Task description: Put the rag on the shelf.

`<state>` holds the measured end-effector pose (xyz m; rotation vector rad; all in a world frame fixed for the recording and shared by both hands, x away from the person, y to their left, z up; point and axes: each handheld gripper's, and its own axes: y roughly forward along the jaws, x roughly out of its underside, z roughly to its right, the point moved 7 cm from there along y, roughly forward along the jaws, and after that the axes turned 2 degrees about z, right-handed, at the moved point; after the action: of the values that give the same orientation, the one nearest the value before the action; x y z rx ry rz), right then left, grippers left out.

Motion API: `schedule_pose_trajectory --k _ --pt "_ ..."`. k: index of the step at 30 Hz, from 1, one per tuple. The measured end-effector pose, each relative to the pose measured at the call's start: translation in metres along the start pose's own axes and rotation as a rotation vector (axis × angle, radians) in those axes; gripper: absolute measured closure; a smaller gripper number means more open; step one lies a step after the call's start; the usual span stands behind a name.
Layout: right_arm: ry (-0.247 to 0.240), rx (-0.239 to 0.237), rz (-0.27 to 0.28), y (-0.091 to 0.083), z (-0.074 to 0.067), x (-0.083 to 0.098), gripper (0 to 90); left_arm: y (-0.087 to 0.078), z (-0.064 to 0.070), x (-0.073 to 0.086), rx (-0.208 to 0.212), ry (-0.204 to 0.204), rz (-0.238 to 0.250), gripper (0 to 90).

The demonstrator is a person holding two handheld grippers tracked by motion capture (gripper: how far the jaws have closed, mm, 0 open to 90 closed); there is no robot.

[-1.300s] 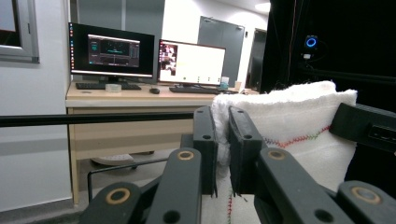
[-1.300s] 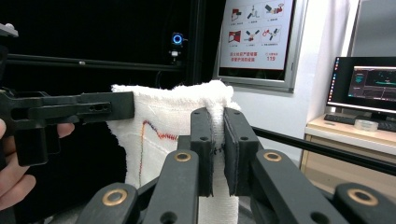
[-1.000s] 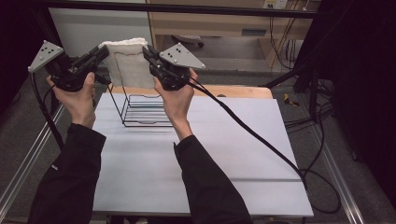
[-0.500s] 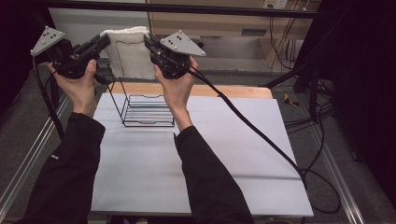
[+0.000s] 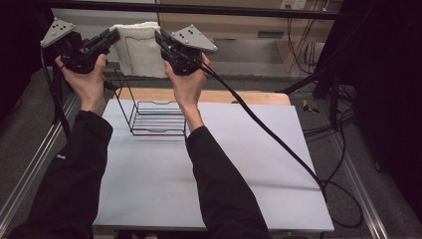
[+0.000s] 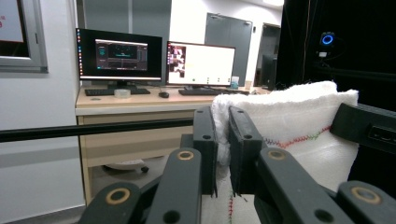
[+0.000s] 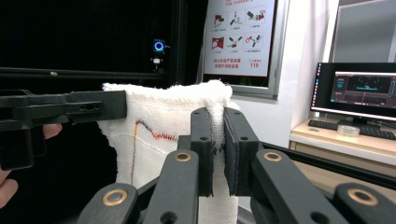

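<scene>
From the high view, the left gripper (image 5: 115,36) and right gripper (image 5: 159,38) stretch a white towel (image 5: 139,47) at 12 o'clock above the wire rack (image 5: 157,118) on the counter (image 5: 249,149), likely for draping; each gripper view shows jaws clamped on a top corner.

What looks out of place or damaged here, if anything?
Nothing stands out. The white towel hangs evenly, pinched at its top corners by the left gripper and right gripper, above the upright wire rack on the table.
</scene>
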<state>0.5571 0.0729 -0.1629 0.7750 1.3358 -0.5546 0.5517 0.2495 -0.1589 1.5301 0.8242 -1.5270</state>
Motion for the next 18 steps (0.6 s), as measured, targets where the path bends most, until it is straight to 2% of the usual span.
schedule_pose_trajectory --k 6,18 --pt "0.000 0.005 -0.024 0.011 0.006 0.009 83.7 0.007 -0.009 0.009 -0.007 -0.008 -0.023 82.8" --pt "-0.003 0.001 -0.072 0.025 0.008 0.029 83.7 0.010 -0.020 0.025 -0.020 -0.010 -0.052 82.9"
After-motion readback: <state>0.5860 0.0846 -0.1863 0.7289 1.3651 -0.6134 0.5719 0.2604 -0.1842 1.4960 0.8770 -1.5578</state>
